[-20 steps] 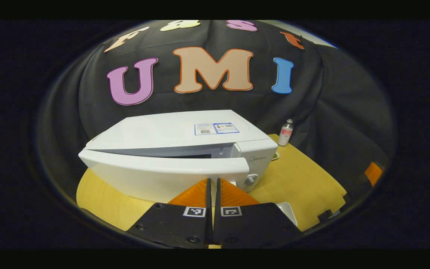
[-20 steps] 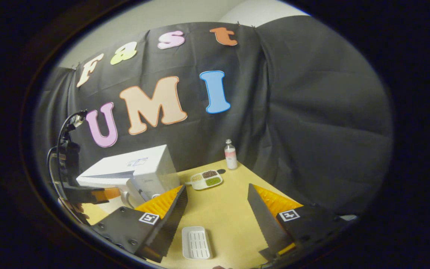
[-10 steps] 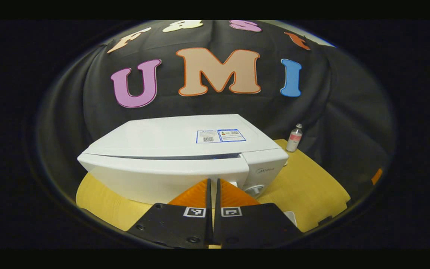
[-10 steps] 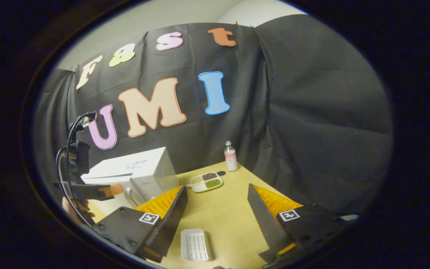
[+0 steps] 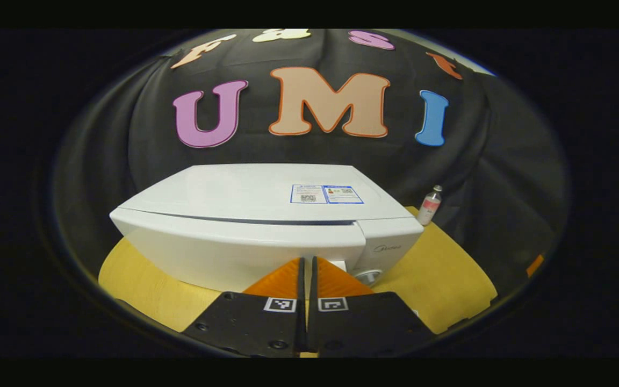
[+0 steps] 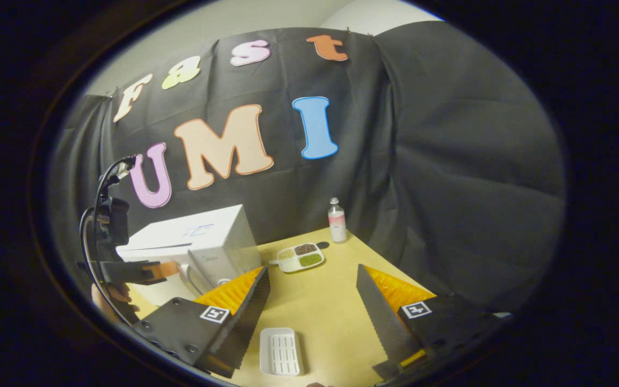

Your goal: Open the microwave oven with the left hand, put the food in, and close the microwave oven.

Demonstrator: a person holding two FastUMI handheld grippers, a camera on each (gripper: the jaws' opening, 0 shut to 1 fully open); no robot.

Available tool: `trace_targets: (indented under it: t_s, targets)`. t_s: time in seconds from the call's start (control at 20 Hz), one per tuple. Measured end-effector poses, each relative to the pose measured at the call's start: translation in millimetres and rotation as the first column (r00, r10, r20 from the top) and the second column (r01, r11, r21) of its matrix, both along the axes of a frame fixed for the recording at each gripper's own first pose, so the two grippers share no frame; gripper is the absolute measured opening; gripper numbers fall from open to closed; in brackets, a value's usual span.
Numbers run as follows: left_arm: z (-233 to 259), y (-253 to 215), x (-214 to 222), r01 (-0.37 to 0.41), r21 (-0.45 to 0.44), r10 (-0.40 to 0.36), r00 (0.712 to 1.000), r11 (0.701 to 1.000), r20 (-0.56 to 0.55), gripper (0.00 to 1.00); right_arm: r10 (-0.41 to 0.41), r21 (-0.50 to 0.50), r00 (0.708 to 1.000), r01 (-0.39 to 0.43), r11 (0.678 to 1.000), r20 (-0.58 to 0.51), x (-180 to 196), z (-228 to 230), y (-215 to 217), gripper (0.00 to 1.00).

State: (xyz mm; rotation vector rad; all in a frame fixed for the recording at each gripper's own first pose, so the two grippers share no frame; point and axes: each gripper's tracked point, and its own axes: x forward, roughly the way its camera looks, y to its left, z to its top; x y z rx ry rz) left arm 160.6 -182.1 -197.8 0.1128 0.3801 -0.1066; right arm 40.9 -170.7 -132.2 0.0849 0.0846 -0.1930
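Observation:
The white microwave (image 5: pixel 256 199) stands on the yellow table, its door (image 5: pixel 223 250) lying flush with only a thin seam along the top. My left gripper (image 5: pixel 307 261) is shut with nothing between its fingers, its tips right at the door's front near the control panel (image 5: pixel 390 242). The right gripper view shows that gripper (image 6: pixel 151 271) and the hand (image 6: pixel 106 294) holding it at the microwave (image 6: pixel 202 244). A divided plate of food (image 6: pixel 299 257) rests on the table right of the microwave. My right gripper (image 6: pixel 312 271) hangs open above the table.
A small bottle (image 6: pixel 337 220) stands at the table's back edge near the black cloth wall, also visible as a bottle (image 5: pixel 430 205) right of the microwave. A white ribbed tray (image 6: pixel 280 352) lies on the table (image 6: pixel 331 312) below my right gripper. A cable loops above the left gripper.
The microwave door, ajar a second ago, has swung in until it is flush, with my shut left gripper following it. My right gripper has barely moved.

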Motion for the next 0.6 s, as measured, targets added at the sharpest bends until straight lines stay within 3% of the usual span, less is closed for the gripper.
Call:
trace_targets:
  t_s: [0.05,0.1,0.15,0.55,0.6]
  targets:
    - [0,0,0,-0.002,0.001,0.002,1.0,1.0,0.002,0.0,0.009,-0.01,1.0,-0.009,1.0,0.001,1,1,2,0.92]
    - [-1,0,0,-0.003,0.002,0.003,1.0,1.0,0.001,0.0,0.016,-0.018,1.0,-0.016,1.0,0.002,2,2,4,0.99]
    - [-1,1,1,-0.003,0.001,0.003,1.0,1.0,0.0,0.0,0.024,-0.023,1.0,-0.024,0.999,0.002,3,3,7,0.92]
    - [6,2,13,0.0,0.008,-0.001,0.999,1.0,0.037,0.0,0.035,-0.036,0.999,-0.035,0.999,-0.006,2,2,11,0.92]
    - [-3,0,9,-0.021,-0.017,0.021,1.0,1.0,0.002,0.01,0.038,-0.037,0.999,-0.038,0.999,-0.008,0,2,13,0.92]
